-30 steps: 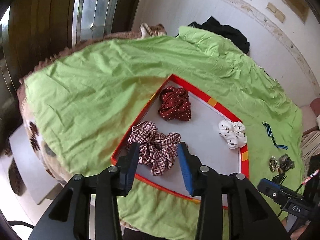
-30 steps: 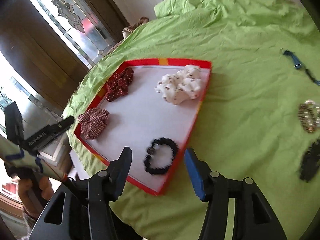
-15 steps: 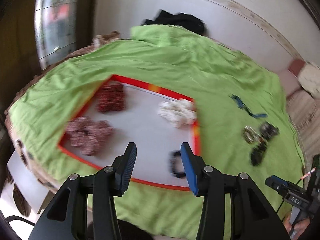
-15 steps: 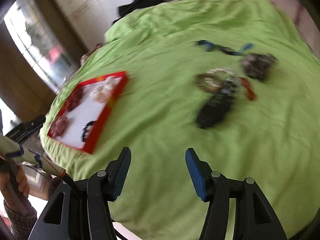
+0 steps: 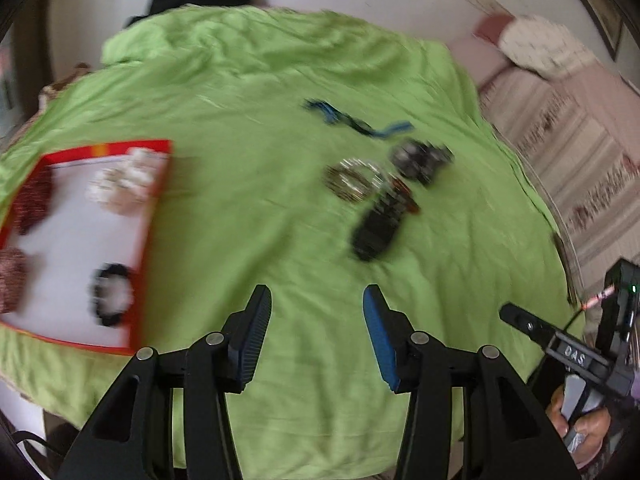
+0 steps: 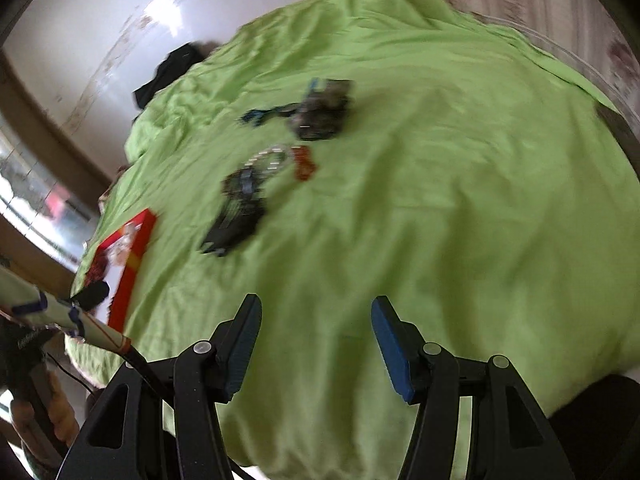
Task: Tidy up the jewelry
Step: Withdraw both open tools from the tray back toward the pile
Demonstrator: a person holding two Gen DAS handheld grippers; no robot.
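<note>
A green sheet (image 5: pixel 248 120) covers the whole bed, wrinkled toward its far edge. At its left side lies a red-rimmed tray (image 5: pixel 154 216) with a white floor, holding a white scrunchie (image 5: pixel 122 180) near its far right corner, a dark red scrunchie (image 5: pixel 34 200) on the far left, a checked one (image 5: pixel 10 284) at the near left and a black beaded bracelet (image 5: pixel 112 294) by the near right rim. Well apart from the tray, mid-sheet, sits a loose cluster: a black hair clip (image 5: pixel 378 228) nearest, a pale beaded bracelet (image 5: pixel 354 178) just beyond it, a dark bundle (image 5: pixel 422 158), possibly another scrunchie, though blur hides its make, and a blue cord (image 5: pixel 352 118) farthest back. The left gripper (image 5: pixel 316 300) hovers over bare sheet, fingers spread wide and gripping nothing. The right gripper (image 6: pixel 316 312) likewise hangs with jaws wide apart and empty, short of the cluster.
</note>
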